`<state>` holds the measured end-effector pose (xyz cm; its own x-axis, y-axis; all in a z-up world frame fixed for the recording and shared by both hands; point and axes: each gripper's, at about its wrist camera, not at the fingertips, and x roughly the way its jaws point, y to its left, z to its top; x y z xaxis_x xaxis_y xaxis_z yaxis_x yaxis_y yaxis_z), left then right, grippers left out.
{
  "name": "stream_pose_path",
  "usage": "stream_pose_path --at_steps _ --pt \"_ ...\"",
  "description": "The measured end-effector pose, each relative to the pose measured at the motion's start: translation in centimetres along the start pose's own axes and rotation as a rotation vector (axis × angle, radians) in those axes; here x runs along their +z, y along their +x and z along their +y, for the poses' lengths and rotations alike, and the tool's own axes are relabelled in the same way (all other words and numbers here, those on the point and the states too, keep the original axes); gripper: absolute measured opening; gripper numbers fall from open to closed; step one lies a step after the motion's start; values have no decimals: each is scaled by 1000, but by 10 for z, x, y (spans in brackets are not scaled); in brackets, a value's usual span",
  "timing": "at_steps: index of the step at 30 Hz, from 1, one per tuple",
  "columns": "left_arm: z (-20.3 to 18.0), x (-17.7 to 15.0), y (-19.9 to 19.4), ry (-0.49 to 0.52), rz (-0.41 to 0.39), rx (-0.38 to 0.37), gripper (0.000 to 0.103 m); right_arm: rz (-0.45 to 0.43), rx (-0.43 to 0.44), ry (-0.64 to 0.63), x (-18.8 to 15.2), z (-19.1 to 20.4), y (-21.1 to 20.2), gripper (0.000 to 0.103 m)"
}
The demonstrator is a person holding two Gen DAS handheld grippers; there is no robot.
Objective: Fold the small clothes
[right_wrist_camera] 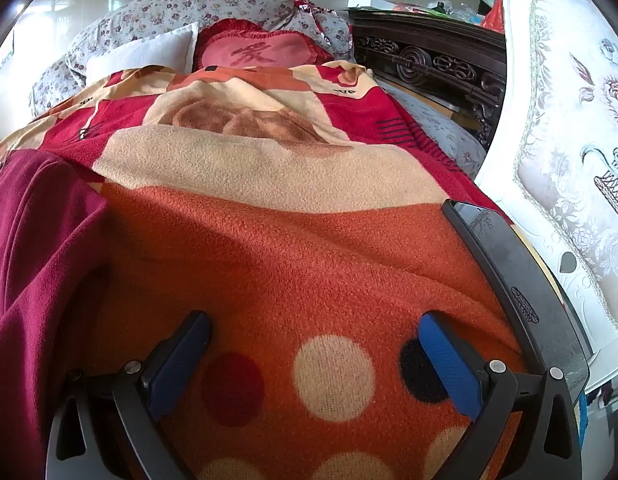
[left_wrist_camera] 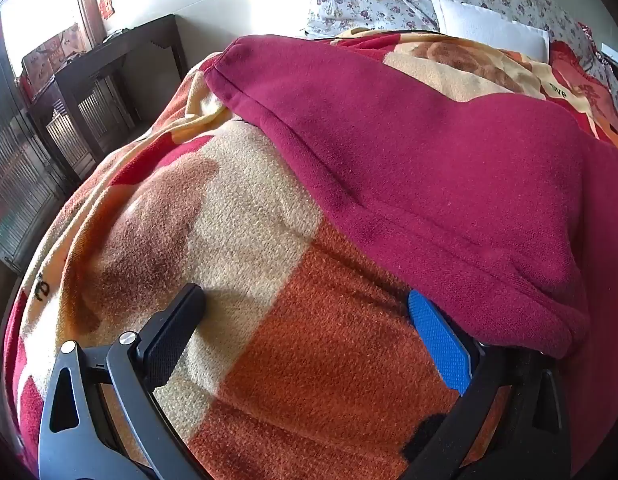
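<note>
While both of my grippers hang over the bed, I see a dark cabinet (left_wrist_camera: 89,92) at the upper left of the left view. My left gripper (left_wrist_camera: 305,308) stands wide open on nothing, its blue finger (left_wrist_camera: 437,340) tucked at the edge of the maroon garment (left_wrist_camera: 429,168) lying on the patterned blanket (left_wrist_camera: 249,280). In the right view that garment fills the left edge; my right gripper (right_wrist_camera: 315,332) gapes empty over the blanket, a phone (right_wrist_camera: 509,272) just right of it, a white chair (right_wrist_camera: 569,140) beyond.

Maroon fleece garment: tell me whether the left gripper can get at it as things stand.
Probably yes. The left gripper is open over the blanket, and the maroon fleece garment already drapes beside its blue pad; nothing blocks it.
</note>
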<state>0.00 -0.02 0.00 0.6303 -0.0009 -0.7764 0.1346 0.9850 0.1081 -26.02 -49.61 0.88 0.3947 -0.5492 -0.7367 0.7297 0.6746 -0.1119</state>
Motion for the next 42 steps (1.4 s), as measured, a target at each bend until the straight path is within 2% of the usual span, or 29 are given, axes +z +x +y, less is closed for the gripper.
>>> stream_pose_path --at_steps 8,14,21,34,42 --pt "2 -1 -18 15 42 -35 102 -1 0 -2 0 0 0 103" --pt "-8 -7 -69 74 -15 -85 102 -1 1 -1 0 -1 1 103" --pt "-27 -12 -103 95 -40 -149 102 -2 -2 -5 0 0 1 103" --pt "-58 -27 -118 169 -37 -191 102 -4 1 -4 -1 0 1 103" --pt "-60 -32 -122 150 -19 -212 102 -4 -7 -2 0 1 2 103"
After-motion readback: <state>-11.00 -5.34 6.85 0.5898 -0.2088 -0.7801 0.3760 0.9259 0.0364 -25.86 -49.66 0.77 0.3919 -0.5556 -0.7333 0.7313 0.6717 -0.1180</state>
